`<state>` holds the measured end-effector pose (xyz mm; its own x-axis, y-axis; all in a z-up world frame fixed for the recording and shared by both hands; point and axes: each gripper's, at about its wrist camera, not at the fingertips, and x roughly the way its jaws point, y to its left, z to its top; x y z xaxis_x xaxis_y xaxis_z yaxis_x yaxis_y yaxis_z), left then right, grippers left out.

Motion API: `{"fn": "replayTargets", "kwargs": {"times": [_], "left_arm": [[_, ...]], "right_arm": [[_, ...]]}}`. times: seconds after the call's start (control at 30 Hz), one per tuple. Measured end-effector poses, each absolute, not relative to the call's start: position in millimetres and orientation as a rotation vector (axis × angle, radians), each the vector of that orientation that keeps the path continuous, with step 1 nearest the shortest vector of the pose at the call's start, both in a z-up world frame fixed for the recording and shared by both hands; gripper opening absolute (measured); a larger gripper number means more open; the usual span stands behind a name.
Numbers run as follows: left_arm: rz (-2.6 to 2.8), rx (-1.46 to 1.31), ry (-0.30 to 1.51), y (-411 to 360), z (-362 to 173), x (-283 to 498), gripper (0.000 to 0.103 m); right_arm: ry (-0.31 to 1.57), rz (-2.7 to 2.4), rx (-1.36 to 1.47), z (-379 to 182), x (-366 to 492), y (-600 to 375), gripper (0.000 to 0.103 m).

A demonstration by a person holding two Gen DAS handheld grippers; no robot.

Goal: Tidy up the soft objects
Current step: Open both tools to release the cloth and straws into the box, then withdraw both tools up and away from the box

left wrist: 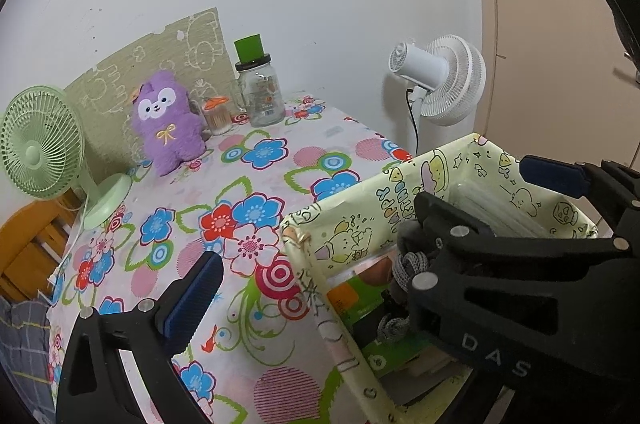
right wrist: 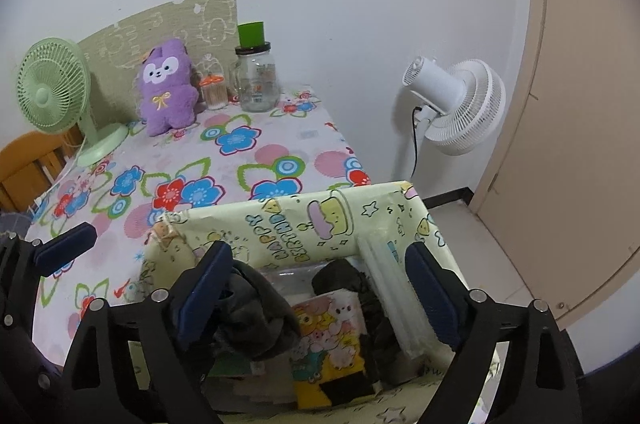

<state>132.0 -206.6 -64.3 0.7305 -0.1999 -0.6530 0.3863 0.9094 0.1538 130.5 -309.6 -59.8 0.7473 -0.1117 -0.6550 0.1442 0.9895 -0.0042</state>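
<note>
A yellow cartoon-print storage box [left wrist: 348, 224] [right wrist: 288, 224] stands at the table's near right corner. Inside lie dark grey soft cloths [right wrist: 256, 316], a cartoon tissue pack [right wrist: 332, 328] and a clear packet [right wrist: 392, 288]. My right gripper [right wrist: 316, 288] is open, its fingers spread over the box above the cloths, holding nothing. It shows in the left wrist view [left wrist: 472, 192] over the box. My left gripper [left wrist: 360, 228] is open at the box's left wall; its left finger [left wrist: 192, 296] hovers over the tablecloth. A purple plush toy [left wrist: 168, 124] [right wrist: 168, 92] sits at the table's back.
A green desk fan [left wrist: 44, 144] [right wrist: 56, 88] stands back left. A glass jar with green cap [left wrist: 260, 84] [right wrist: 256, 76] and a toothpick jar [left wrist: 218, 114] are beside the plush. A white standing fan [left wrist: 444, 80] [right wrist: 456, 104] is right of the table. Flowered tablecloth [left wrist: 256, 184].
</note>
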Motion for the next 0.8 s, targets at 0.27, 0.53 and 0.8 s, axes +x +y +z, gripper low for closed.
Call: {"fn": "replayTargets", "kwargs": {"times": [0.27,0.53,0.8], "left_arm": [[-0.326,0.279,0.664,-192,-59,121,0.102],[-0.333,0.258,0.669,-173,-59,113,0.102],[-0.311,0.228,0.659,-146,-57,108,0.102]], "right_arm": [[0.706,-0.132,0.047,-56,117,-289,0.094],[0.698,-0.129,0.038,-54,106,-267,0.094],[0.689,-0.095,0.037,-52,103,-240,0.094]]}}
